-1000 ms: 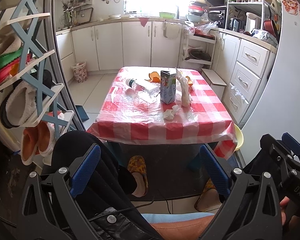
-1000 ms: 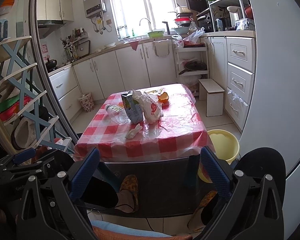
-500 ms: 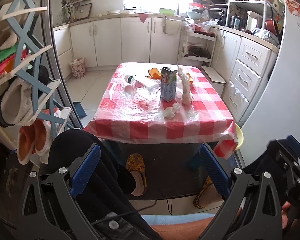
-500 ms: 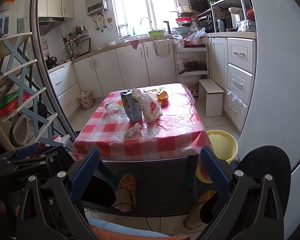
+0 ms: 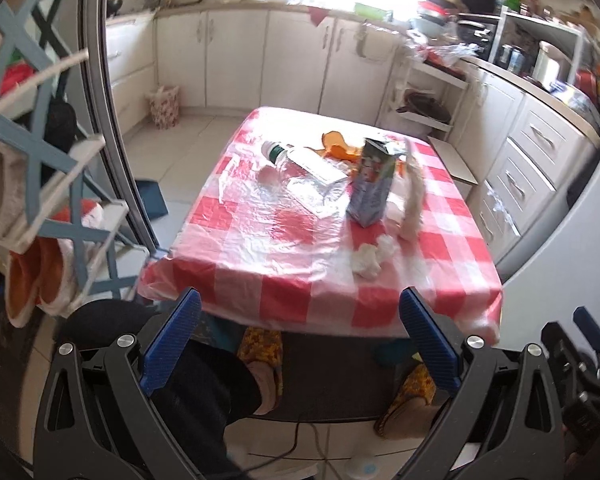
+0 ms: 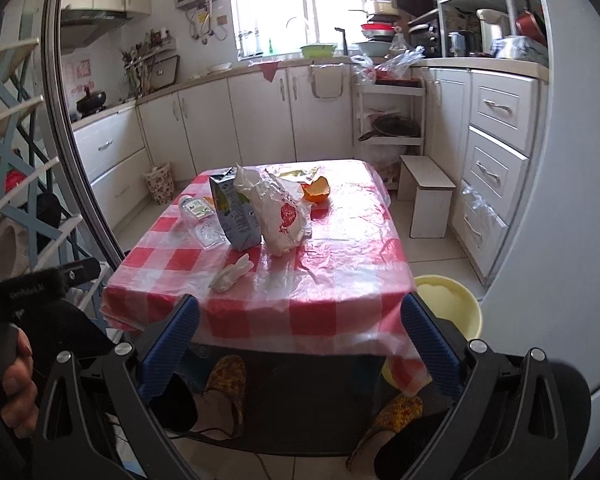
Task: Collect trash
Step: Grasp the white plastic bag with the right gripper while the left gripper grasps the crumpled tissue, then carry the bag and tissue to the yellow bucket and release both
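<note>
A low table with a red-and-white checked cloth (image 5: 260, 280) (image 6: 352, 264) carries the trash: an upright drink carton (image 5: 374, 184) (image 6: 236, 212), a clear plastic bottle (image 5: 304, 164) (image 6: 198, 216) lying on its side, a crumpled white tissue (image 5: 368, 258) (image 6: 231, 274), a white plastic bag with a red print (image 6: 282, 212) (image 5: 414, 196) and orange peel (image 5: 338, 146) (image 6: 317, 190). My left gripper (image 5: 300, 340) and right gripper (image 6: 300, 344) both hang open just short of the table's near edge, with nothing between their blue pads.
A yellow bucket (image 6: 448, 304) stands on the floor at the table's right corner. A small floral bin (image 5: 164, 106) sits by the far cabinets, a white stool (image 6: 426, 196) right of the table. A shoe rack (image 5: 48, 184) stands on the left. Slippered feet (image 6: 224, 384) rest under the table.
Both grippers have moved forward toward the table, which now looks larger and nearer. Both stay open and empty. The trash on the cloth has not shifted.
</note>
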Demonstrator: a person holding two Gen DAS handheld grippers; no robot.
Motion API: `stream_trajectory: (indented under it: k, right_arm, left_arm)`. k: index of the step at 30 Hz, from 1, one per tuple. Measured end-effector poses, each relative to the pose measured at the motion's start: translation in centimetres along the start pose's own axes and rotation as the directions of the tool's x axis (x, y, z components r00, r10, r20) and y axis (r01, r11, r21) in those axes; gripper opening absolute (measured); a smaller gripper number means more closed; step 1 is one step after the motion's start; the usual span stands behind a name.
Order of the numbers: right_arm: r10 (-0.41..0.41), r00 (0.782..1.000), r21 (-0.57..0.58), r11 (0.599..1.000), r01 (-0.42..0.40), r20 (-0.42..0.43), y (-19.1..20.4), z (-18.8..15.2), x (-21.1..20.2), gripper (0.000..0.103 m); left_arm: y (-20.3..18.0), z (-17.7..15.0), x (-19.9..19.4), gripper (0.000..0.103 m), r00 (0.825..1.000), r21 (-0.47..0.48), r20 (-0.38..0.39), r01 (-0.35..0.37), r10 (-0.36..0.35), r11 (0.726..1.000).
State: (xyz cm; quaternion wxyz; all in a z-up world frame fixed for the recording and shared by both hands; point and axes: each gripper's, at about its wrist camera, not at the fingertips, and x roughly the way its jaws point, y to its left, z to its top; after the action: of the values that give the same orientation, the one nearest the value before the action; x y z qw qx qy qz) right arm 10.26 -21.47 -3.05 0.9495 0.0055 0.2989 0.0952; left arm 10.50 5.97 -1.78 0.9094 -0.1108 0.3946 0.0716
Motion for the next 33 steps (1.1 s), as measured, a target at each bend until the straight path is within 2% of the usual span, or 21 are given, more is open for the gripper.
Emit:
stream_trajectory:
  k: [3,6,10,15,22,24,26,28,29,32,33]
  right_arm:
    - [0.006,1.000,-0.063,0.998,-0.007,-0.017,0.3,1.2,3.3,0.097]
    - [0.008,1.000,-0.098,0.995,-0.011,-0.025,0.5,2.4,6.2,0.097]
    - [0.031,0.998,-0.116,0.993,-0.036,-0.050,1.0,4.2,10.2,0.097]
    - [0.066,0.991,-0.128,0.989,-0.081,-0.120,1.7,5.9,15.5,0.097]
    - [0.105,0.978,-0.081,0.989,-0.121,-0.180,1.3,7.4,20.4,0.096]
    - [0.135,0.972,-0.011,0.990,-0.139,-0.192,0.2,7.6,21.3,0.084]
    - [0.183,0.958,0.066,0.983,-0.173,-0.220,-1.1,7.6,22.2,0.048]
    - [0.235,0.939,0.142,0.968,-0.205,-0.251,-2.5,7.4,22.9,0.026]
    - [0.254,0.934,0.167,0.962,-0.217,-0.250,-3.1,7.2,22.9,0.021]
    - [0.284,0.932,0.212,0.948,-0.237,-0.225,-4.3,7.3,22.2,0.015]
    - [0.299,0.930,0.229,0.941,-0.250,-0.212,-4.6,7.4,21.8,0.015]
  left_arm:
    - [0.5,1.3,2.2,0.095,1.000,-0.043,-0.016,-0.003,0.003,0.999]
    - [0.3,2.0,4.0,0.095,0.999,-0.039,-0.032,-0.006,0.005,0.999]
    - [-1.7,1.9,7.1,0.095,0.997,0.034,-0.068,0.037,-0.034,0.999]
    - [-4.8,1.0,11.0,0.095,0.989,0.119,-0.136,0.067,-0.050,0.991]
    - [-7.3,1.0,14.0,0.095,0.991,0.192,-0.133,0.042,-0.017,0.980]
    - [-8.2,1.3,15.0,0.095,0.992,0.208,-0.129,0.040,-0.013,0.977]
    - [-9.0,1.4,15.8,0.095,0.993,0.232,-0.116,0.027,0.000,0.972]
    - [-10.1,1.6,16.9,0.094,0.995,0.267,-0.101,0.005,0.023,0.964]
    - [-10.6,1.7,17.3,0.091,0.995,0.282,-0.095,-0.006,0.034,0.959]
    - [-11.7,2.0,19.1,0.066,0.994,0.296,-0.096,-0.022,0.053,0.955]
    - [-11.7,2.1,19.7,0.051,0.993,0.282,-0.110,-0.009,0.042,0.959]
